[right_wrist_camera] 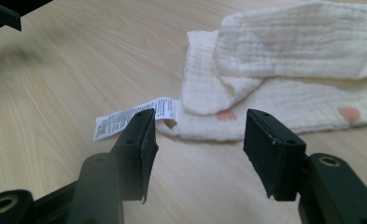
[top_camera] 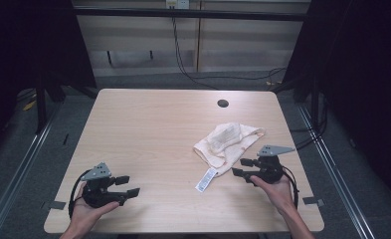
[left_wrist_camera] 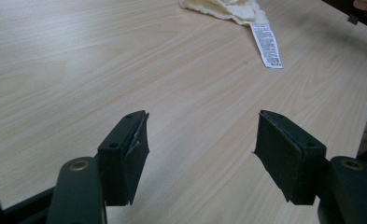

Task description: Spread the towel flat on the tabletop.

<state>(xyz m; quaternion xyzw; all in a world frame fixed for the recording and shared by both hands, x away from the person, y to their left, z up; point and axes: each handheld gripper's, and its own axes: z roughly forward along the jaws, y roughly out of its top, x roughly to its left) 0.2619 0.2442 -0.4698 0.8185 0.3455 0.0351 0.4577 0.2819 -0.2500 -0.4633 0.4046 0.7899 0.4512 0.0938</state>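
Observation:
A cream folded cloth [top_camera: 226, 142] with pink spots lies right of the table's middle, and a white printed label [top_camera: 206, 179] trails from its near edge. In the right gripper view the cloth [right_wrist_camera: 284, 84] and label [right_wrist_camera: 134, 115] lie just beyond the jaws. My right gripper [top_camera: 241, 167] stands open close to the cloth's near right edge, with nothing between its fingers [right_wrist_camera: 139, 144]. My left gripper [top_camera: 127, 186] is open over bare wood near the front left corner, far from the cloth. The left gripper view shows the cloth [left_wrist_camera: 223, 8] and label [left_wrist_camera: 266, 44] far ahead.
The light wooden table [top_camera: 148, 124] has a round cable hole [top_camera: 223, 103] near its far edge. Black cables [top_camera: 193, 74] run along the floor behind it. Metal rails [top_camera: 19, 159] flank the table on both sides.

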